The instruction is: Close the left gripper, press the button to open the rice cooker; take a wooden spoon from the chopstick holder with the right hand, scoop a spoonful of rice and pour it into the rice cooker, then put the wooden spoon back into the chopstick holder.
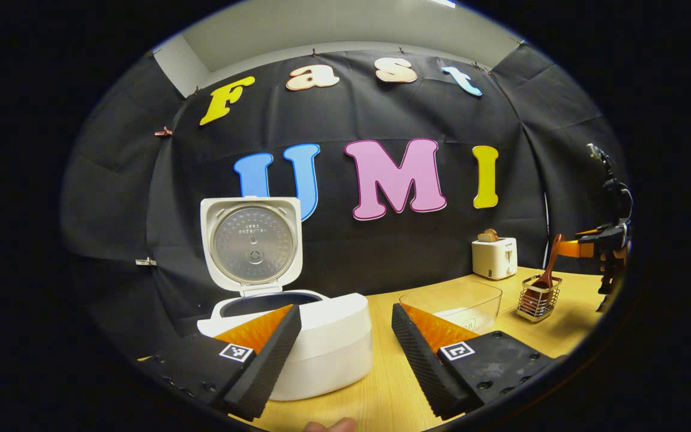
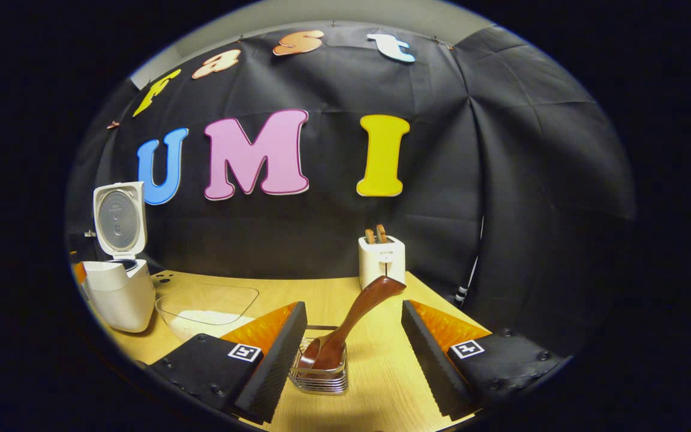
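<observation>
Rice cooker [image 1: 297,336] stands lid-up on the table [image 1: 381,396], left gripper [image 1: 345,354] gaping just before it, clear rice container [image 1: 459,300] beside it, and further right the chopstick holder [image 2: 321,372] holds the wooden spoon [image 2: 351,324] between the right gripper [image 2: 351,360]'s spread, empty fingers.

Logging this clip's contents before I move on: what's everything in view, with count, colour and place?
rice cooker: 1, white, table's left end, lid up
clear bowl: 1, holds white rice, between cooker and holder
chopstick holder: 1, metal wire, in front of the toaster
wooden spoon: 1, brown, standing in the holder
toaster: 1, white, by the wall, bread in the slots
table: 1, light wood
left gripper: fingers apart, near the cooker
right gripper: fingers apart, either side of the spoon
</observation>
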The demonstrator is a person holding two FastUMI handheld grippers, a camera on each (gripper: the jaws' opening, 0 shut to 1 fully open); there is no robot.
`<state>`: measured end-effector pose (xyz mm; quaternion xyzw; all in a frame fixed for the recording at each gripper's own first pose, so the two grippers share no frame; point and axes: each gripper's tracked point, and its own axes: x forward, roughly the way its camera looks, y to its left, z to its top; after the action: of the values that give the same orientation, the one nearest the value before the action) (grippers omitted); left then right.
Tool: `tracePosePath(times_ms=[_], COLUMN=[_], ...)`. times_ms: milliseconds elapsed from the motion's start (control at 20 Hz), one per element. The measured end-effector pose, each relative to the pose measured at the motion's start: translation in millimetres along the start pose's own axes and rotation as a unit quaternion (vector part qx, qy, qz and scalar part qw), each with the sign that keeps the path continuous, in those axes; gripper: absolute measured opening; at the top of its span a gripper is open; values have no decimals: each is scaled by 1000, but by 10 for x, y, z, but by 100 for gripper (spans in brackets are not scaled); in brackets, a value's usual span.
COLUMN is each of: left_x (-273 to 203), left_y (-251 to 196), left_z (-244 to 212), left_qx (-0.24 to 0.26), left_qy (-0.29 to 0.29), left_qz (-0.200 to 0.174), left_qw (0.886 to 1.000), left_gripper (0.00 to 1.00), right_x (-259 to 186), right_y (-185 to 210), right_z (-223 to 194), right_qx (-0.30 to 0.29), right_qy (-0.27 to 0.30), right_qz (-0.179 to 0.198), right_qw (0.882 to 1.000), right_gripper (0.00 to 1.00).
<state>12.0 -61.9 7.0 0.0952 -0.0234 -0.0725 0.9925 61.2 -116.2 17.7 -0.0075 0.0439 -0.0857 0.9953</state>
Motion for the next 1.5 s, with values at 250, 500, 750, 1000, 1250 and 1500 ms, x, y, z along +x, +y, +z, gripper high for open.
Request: tracePosePath(times_ms=[250,500,750,1000,1250,1500], left_x=[56,132,160,158,132,47], left_y=[-23,8,-26,-26,-33,60], left_z=[26,-133,-274,-298,-397,-502], left_qx=[2,8,-7,-5,-18,-46], left_qy=[-6,9,23,18,22,32], left_qz=[-8,-5,-9,-14,-26,-29], left_qw=[1000,1000,1000,1000,999,998], left_gripper=[98,97,97,96,97,96], right_x=[417,777,964,969,821,768], right_y=[-21,-59,11,153,372,641], right_z=[-304,-377,-376,-301,170,602], right_qx=[40,92,103,114,41,24], right_qy=[47,67,80,83,26,-12], right_qz=[-4,-11,-6,3,21,39], right_qw=[998,993,991,990,999,999], right_gripper=[98,97,82,12,21,20])
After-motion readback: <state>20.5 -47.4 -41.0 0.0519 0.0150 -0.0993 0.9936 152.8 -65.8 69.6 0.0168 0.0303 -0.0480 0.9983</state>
